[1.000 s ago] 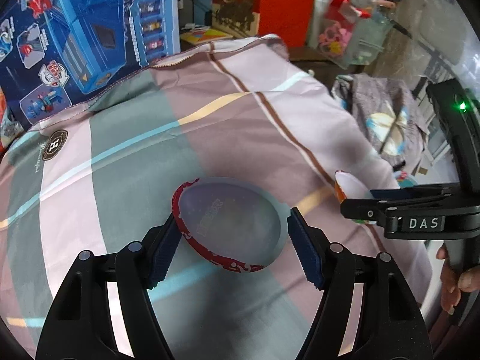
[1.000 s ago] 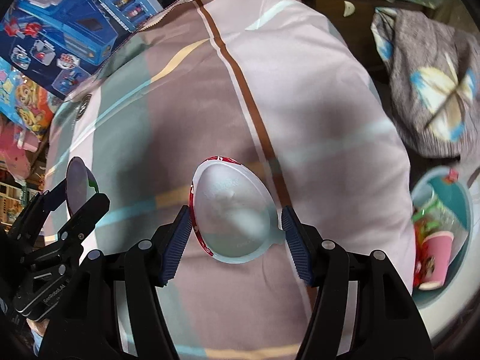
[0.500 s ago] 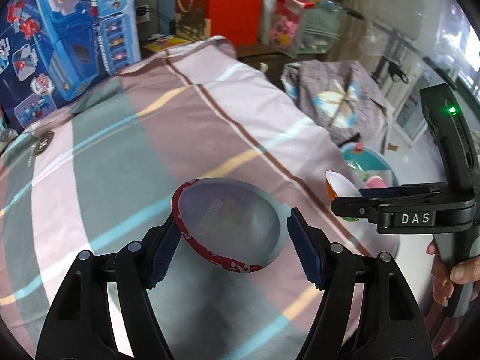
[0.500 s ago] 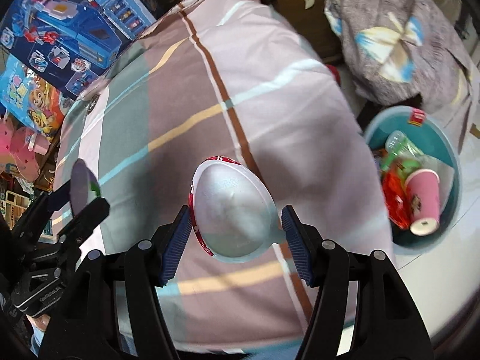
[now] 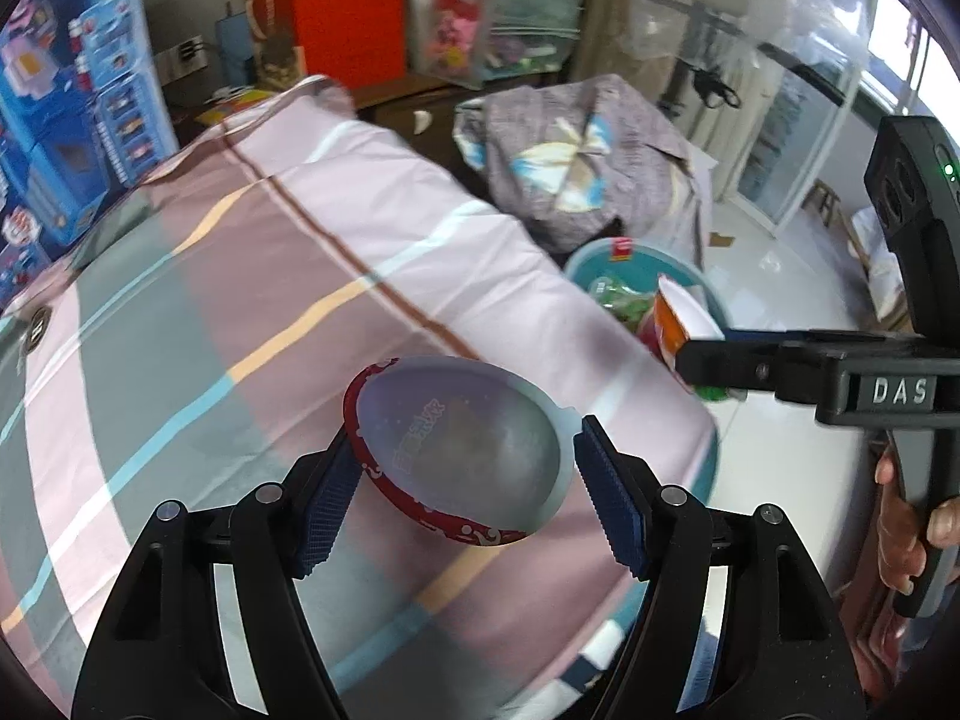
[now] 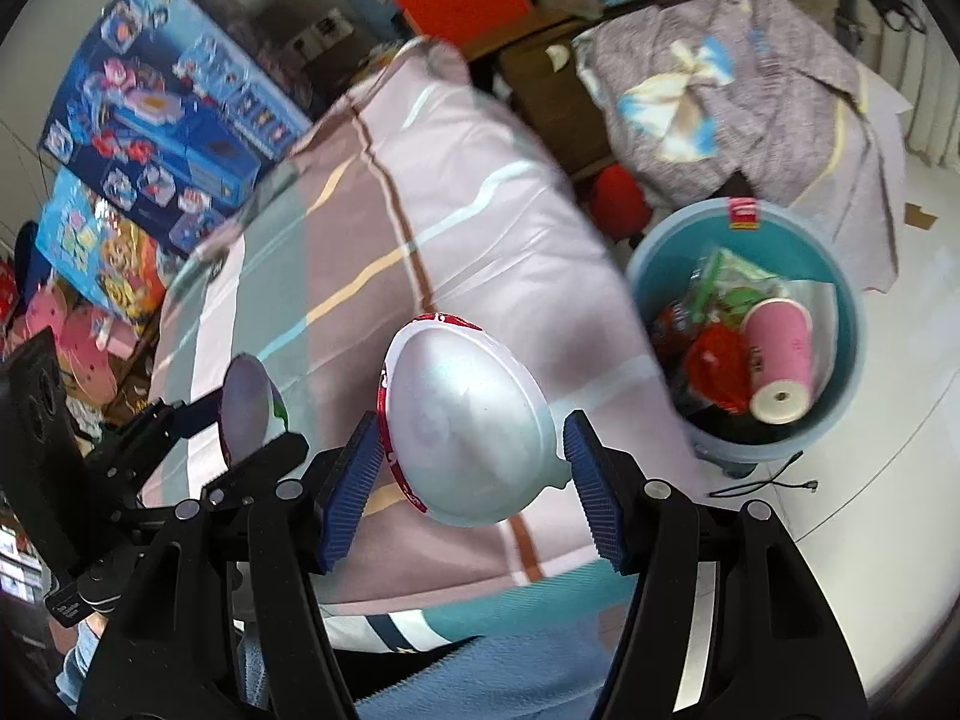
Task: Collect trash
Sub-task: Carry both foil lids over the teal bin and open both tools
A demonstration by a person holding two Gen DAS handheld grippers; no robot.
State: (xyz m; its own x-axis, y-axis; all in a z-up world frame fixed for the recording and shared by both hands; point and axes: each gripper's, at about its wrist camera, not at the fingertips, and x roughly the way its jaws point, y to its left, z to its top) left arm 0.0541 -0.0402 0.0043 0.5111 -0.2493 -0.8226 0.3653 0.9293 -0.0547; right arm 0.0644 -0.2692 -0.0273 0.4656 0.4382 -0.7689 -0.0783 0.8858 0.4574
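I count 2 grippers: left gripper (image 5: 465, 495) and right gripper (image 6: 471, 474), each w/ 1 lid clamped. So 2 lids total: grey-faced lid (image 5: 462, 441) on my left, white lid (image 6: 465, 426) on my right. 1 teal bin (image 6: 840, 324) on the floor, w/ 1 pink cup (image 6: 780, 360) inside plus approx. 3–4 wrappers, too jumbled to count exactly. 1 striped quilt (image 5: 270, 276). 2 toy boxes (image 6: 174, 120) behind it. 1 grey cloth bundle (image 6: 750, 84).

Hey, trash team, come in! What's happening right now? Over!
Left tool shut on red-rimmed lid. Right tool shut on white lid. Blue trash bucket ahead, nothing blocking.
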